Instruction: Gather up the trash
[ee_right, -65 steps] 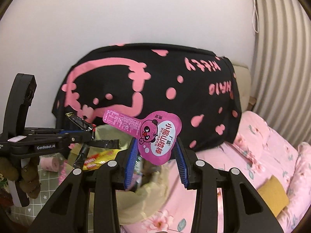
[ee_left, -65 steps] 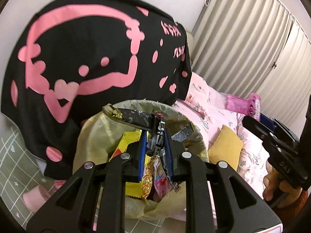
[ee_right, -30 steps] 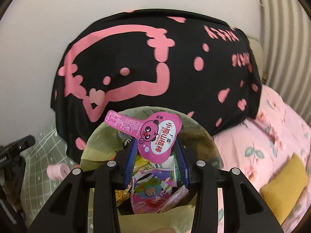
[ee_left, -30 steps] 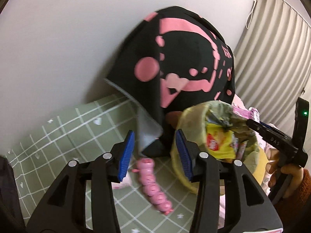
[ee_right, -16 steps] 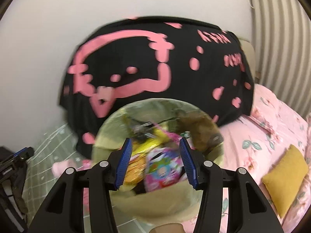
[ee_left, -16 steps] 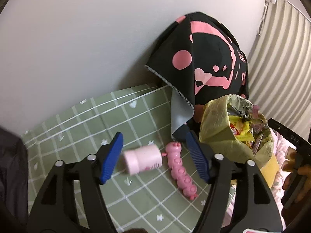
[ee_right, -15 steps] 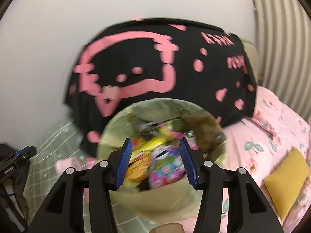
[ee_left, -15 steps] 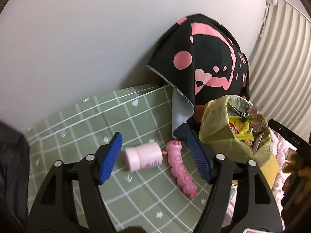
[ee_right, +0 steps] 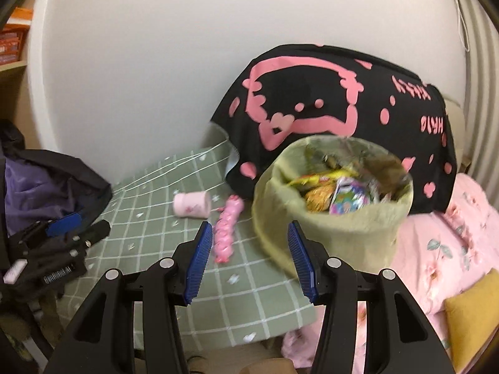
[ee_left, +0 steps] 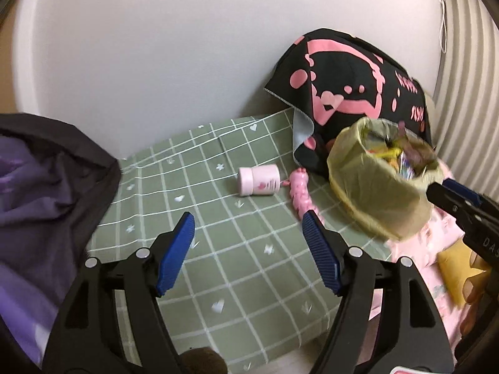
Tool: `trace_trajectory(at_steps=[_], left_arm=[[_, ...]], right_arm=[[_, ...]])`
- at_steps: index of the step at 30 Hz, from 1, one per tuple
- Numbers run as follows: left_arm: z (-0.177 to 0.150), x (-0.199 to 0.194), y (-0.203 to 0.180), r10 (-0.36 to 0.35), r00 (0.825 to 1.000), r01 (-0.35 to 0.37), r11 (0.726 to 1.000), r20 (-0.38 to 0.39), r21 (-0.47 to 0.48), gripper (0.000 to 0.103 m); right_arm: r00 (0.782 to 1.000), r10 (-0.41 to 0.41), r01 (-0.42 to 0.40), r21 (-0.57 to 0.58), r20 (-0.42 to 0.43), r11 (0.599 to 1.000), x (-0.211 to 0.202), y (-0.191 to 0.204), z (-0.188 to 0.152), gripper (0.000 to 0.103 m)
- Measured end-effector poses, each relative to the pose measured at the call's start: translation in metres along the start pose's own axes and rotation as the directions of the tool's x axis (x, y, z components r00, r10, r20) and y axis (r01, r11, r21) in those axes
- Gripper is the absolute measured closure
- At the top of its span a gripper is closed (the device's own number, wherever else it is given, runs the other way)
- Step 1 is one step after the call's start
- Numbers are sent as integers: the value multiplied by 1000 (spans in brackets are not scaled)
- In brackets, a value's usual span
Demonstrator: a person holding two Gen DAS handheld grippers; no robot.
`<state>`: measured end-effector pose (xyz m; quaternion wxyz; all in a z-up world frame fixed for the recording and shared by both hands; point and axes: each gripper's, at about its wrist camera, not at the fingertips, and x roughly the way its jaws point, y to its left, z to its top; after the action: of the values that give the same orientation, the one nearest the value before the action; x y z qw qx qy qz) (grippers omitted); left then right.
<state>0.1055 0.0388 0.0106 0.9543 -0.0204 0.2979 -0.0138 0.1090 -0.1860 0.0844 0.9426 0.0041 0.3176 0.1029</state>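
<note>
Trash bin (ee_right: 336, 233), lined with a yellow-green bag and filled with wrappers (ee_right: 340, 194), upright on the bed with mouth facing up, at 2 o'clock in the left wrist view and 1 o'clock in the right. Beside it at 9 o'clock on the green checked sheet (ee_left: 249, 258): pink caterpillar toy (ee_right: 226, 227), long axis running 12 to 6, and pink cup (ee_left: 258, 180) on its side, long axis 9 to 3. Left gripper (ee_left: 249, 252) and right gripper (ee_right: 248, 260) both empty, jaws spread wide, just opened.

A bedroom: floral pink bedding (ee_right: 436, 243), curtains (ee_right: 480, 62), checked sheet (ee_right: 149, 193)
</note>
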Motion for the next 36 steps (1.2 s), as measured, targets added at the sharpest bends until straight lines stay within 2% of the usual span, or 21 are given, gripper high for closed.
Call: trace_trajectory(at_steps=[3, 10, 19, 36], left_arm=[[-7, -15, -8, 22, 1000, -23, 999, 17, 23, 35], [-9, -32, -7, 71, 997, -70, 997, 34, -19, 36], [-12, -36, -17, 6, 999, -6, 1000, 38, 1, 36], [-12, -35, -17, -10, 999, 10, 1000, 34, -11, 36]], right_arm=[[1000, 8, -8, 10, -10, 1000, -7, 6, -12, 56], [1000, 1, -1, 15, 0, 1000, -23, 19, -26, 56], [1000, -23, 22, 6, 15, 1000, -32, 18, -28, 56], [999, -32, 32, 17, 10, 999, -31, 13, -31, 55]])
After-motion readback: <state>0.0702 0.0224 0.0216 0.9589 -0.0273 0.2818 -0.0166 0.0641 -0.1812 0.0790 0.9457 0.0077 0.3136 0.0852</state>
